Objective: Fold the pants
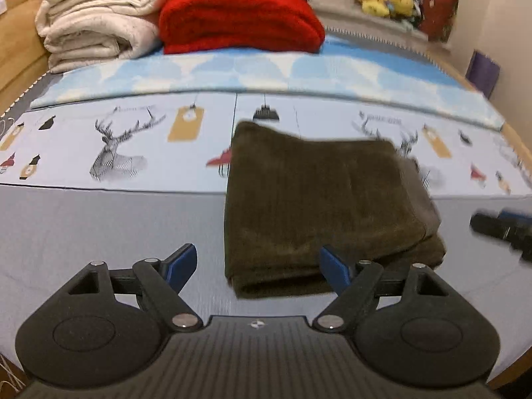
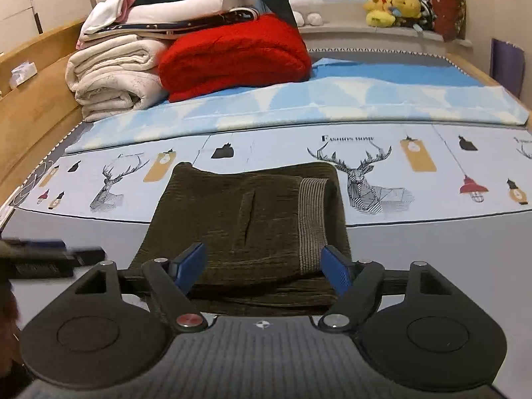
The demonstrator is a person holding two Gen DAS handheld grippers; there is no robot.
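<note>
Dark olive-brown pants (image 1: 319,206) lie folded into a thick rectangle on the bed, waistband band showing on the right side in the right wrist view, pants (image 2: 252,219). My left gripper (image 1: 259,261) hovers above the near left edge of the bundle, jaws wide open, nothing between the blue pads. My right gripper (image 2: 266,266) hangs over the near edge of the pants, also open and empty. The right gripper's tip shows blurred at the right edge of the left wrist view (image 1: 502,229); the left gripper's tip (image 2: 50,256) appears at the left edge of the right wrist view.
The bed sheet (image 1: 116,206) is pale with deer prints and a blue strip behind. Folded cream blankets (image 2: 113,76) and a red blanket (image 2: 232,56) are stacked at the back left. Plush toys (image 2: 392,6) sit on a sill. A wooden bed frame (image 2: 36,106) runs along the left.
</note>
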